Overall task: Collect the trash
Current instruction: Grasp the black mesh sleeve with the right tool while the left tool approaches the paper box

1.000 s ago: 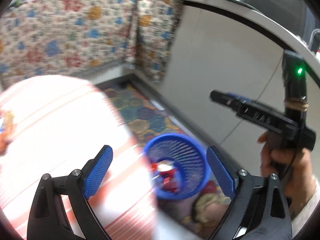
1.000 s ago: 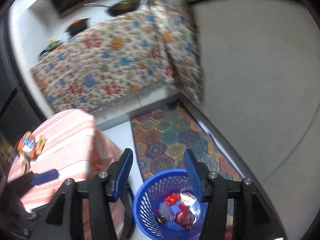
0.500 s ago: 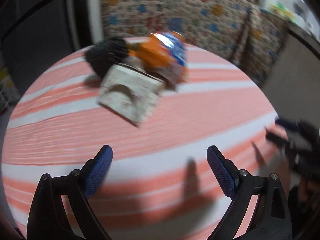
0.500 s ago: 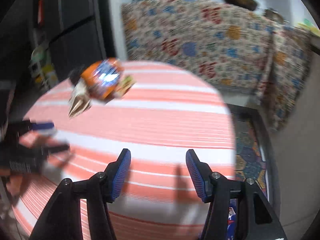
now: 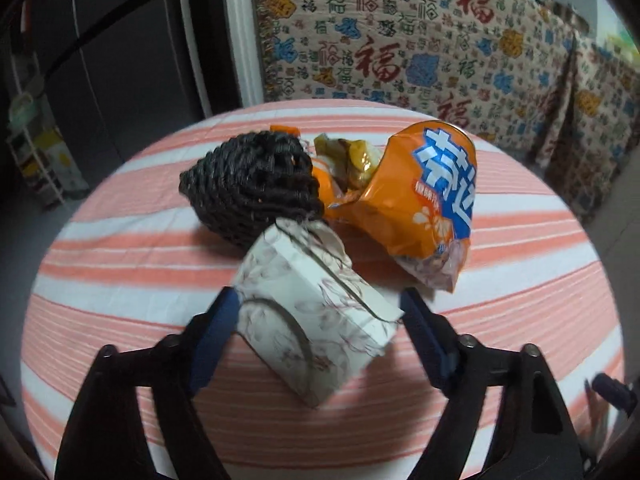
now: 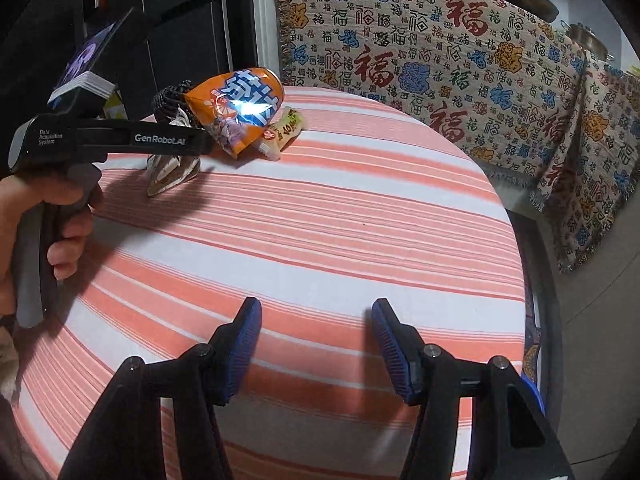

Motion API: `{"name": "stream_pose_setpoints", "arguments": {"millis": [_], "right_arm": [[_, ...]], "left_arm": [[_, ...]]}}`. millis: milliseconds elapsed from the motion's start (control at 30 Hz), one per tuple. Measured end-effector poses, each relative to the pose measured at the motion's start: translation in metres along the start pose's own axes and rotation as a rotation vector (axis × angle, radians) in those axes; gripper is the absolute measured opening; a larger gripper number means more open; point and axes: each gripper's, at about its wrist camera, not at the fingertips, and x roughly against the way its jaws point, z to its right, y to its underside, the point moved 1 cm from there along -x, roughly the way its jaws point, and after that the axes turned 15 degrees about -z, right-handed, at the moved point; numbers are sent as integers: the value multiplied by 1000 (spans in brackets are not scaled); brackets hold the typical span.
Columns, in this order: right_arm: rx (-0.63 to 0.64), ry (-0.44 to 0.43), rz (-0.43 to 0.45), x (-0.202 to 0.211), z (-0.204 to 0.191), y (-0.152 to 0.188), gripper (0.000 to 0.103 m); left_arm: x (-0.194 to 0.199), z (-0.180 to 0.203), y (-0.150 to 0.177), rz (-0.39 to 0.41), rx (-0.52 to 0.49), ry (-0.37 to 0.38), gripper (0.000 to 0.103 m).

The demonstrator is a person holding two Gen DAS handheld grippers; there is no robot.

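box [image 5: 316, 316] before basket [image 5: 252, 184]; bag [image 5: 424, 196] right | all on table [image 5: 520, 280]

The left gripper [image 6: 182, 142], seen side-on in the right wrist view, carries 2 printed marks in pale lettering on its black body: "GenRobot.AI" along the bar and, in 3 short lines near the rear end, "Data Acquisition System". The orange snack bag [image 5: 416, 200], near the far edge of the striped tablecloth [image 6: 320, 220], bears large white Chinese characters on a blue band, too distorted to read. The patterned cloth [image 6: 420, 48] hanging behind the table is covered with the character "福", repeated in red, blue, green and black. A small yellow-green packet [image 6: 286, 128] beside the bag shows red print too small to read.
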Motion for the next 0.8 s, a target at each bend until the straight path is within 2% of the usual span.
{"name": "stream_pose_setpoints", "arguments": {"millis": [100, 233, 367, 433, 500, 633, 667, 700, 733, 800], "right_arm": [[7, 9, 7, 3, 1, -2, 59], [-6, 5, 20, 5, 3, -8, 59], [-18, -17, 25, 1, -2, -17, 59], [-19, -31, 15, -5, -7, -25, 59], [-15, -25, -2, -10, -15, -32, 59], [62, -40, 25, -1, -47, -62, 59], [78, -53, 39, 2, -56, -73, 59], [92, -68, 53, 5, -64, -84, 59], [111, -88, 75, 9, -74, -99, 59], [150, -112, 113, 14, -93, -127, 59]], "left_arm": [[9, -16, 14, -2, -49, 62, 50], [22, -44, 33, -24, -124, 89, 50], [29, -69, 42, -39, -143, 154, 53], [30, -74, 45, -28, -156, 176, 63], [29, -74, 49, -3, -164, 174, 77], [27, -67, 49, 30, -191, 160, 78], [26, -66, 46, 41, -194, 155, 74], [26, -66, 42, 44, -199, 146, 56], [26, -67, 41, 39, -205, 148, 47], [29, -75, 40, 43, -196, 166, 45]]}}
